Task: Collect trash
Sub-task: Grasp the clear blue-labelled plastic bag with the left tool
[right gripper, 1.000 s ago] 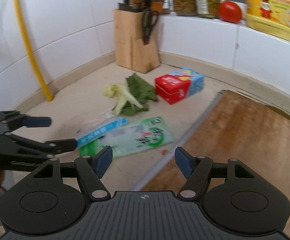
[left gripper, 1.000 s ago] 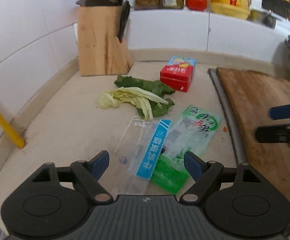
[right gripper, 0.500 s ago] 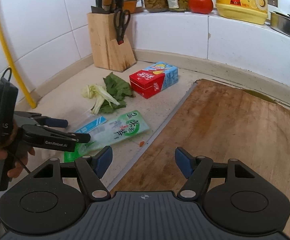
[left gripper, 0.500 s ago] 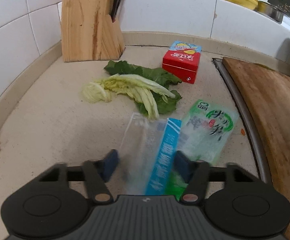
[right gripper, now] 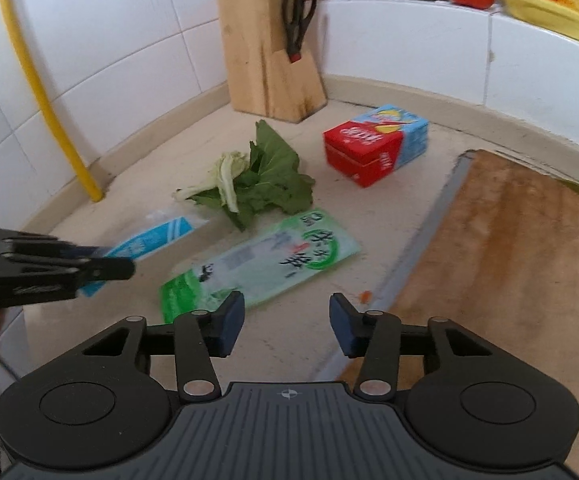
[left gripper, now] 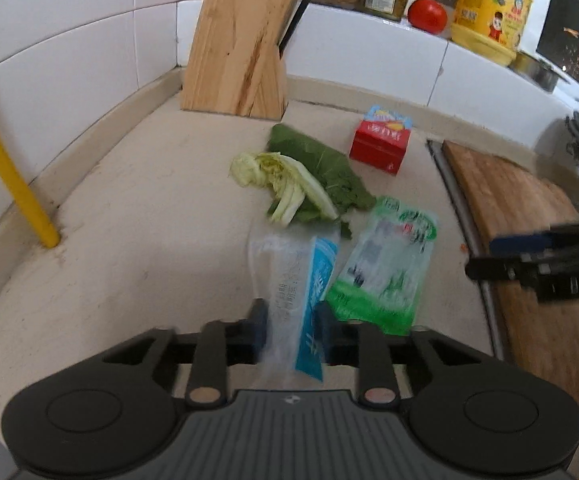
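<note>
While its jaws are closing, the left tool (left gripper: pixel 291 330) is seen pinching the near end of a clear-and-blue wrapper (left gripper: pixel 303 280) on the counter (left gripper: pixel 129 240). Just right of it, a green packet (right gripper: pixel 265 260) lies flat. The right tool (right gripper: pixel 287 322) is held spread, jaws closing on nothing, near the packet.

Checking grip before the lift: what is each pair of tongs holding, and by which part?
Left tongs, closing, pinch the clear wrapper with the blue stripe at its near end. Right tongs, also closing, hold nothing.
</note>
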Tool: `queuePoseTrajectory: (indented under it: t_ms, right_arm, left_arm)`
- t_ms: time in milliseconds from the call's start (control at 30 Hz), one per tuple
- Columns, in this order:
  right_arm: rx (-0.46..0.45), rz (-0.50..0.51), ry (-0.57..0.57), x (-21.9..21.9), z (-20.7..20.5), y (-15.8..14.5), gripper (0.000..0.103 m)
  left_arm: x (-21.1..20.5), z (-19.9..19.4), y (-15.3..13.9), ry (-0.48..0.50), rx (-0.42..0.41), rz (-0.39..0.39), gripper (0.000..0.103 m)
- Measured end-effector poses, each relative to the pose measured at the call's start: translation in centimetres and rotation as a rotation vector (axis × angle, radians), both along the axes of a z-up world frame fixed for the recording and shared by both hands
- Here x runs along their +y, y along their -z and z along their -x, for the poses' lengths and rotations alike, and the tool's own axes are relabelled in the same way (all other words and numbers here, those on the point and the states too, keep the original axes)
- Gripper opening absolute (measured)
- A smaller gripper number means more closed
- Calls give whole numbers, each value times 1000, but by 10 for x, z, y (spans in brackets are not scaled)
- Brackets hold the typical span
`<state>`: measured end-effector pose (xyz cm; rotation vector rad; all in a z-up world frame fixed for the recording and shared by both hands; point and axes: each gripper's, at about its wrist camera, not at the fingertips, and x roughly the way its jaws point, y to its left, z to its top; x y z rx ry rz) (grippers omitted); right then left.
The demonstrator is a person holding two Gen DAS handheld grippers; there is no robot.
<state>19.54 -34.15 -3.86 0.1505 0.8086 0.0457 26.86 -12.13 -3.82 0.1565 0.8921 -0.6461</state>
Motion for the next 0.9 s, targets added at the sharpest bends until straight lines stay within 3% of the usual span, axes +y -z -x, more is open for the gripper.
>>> queuePoseTrajectory:
  t_ms: [33, 100, 233, 533, 633, 700, 767, 800, 867, 900]
  right_arm:
    - [4, -1, 5, 1, -3, 1, 70]
    - [19, -22, 11, 3, -9, 2, 71]
    - [57, -90, 40, 5, -24, 11, 78]
    - [110, -93, 89, 39, -54, 32, 87]
    - [109, -4, 105, 55, -64, 34, 89]
    - [106, 82, 85, 68, -69, 36, 86]
    - [90, 166, 65, 76, -71, 37, 71]
    - [84, 183, 54, 77, -71, 36, 58]
    - [91, 177, 32, 71, -72, 32, 35]
    - [99, 178, 25, 68, -72, 31, 28]
  left_arm:
    - [1, 1, 1, 3, -11, -12, 35]
    - [3, 1, 4, -6, -29, -27, 48]
    - [2, -8, 12, -10, -26, -17, 57]
    - [0, -9, 34, 40, -66, -107, 63]
    - [4, -10, 35, 42, -50, -83, 61]
    - [4, -8, 34, 50, -52, -71, 44]
    - [3, -5, 32, 55, -45, -59, 33]
    - [4, -4, 31, 58, -37, -49, 22]
    - [6, -3, 29, 64, 4, -11, 13]
    - [8, -2, 29, 65, 25, 9, 11]
